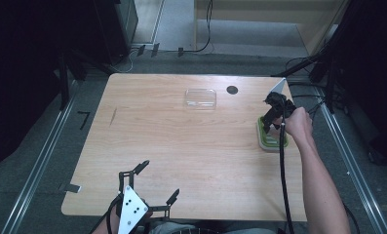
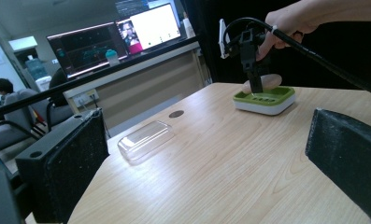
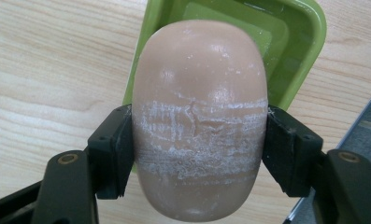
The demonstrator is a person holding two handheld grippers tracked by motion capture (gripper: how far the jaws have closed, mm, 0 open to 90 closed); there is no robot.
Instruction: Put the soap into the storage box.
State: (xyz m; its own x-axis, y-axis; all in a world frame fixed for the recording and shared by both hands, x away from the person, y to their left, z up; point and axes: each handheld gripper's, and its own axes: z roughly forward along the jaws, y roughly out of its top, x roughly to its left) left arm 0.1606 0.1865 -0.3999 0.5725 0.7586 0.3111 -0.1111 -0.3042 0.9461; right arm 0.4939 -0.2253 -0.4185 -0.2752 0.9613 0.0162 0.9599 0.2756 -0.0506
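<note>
Wooden table (image 1: 181, 146), far right edge: right gripper (image 3: 199, 140) clamps a pinkish soap bar (image 3: 199, 116) over its green soap dish (image 3: 295, 42), probably to set it in. Left gripper (image 1: 154, 183) idles wide open.

Soap (image 3: 199, 126) sits above the dish (image 1: 271, 139), lid (image 1: 200, 98) probably well left.

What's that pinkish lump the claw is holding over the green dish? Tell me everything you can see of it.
It looks like a bar of soap: a smooth, rounded oval, pale pinkish-beige, slightly glossy. A band of whitish, flaky scuff marks crosses its middle, with a fine crack-like line in it. The right claw clamps it by its two long sides, a black pad pressing on each. It is held above the green soap dish, near the table's right edge; whether it touches the dish I cannot tell.
</note>
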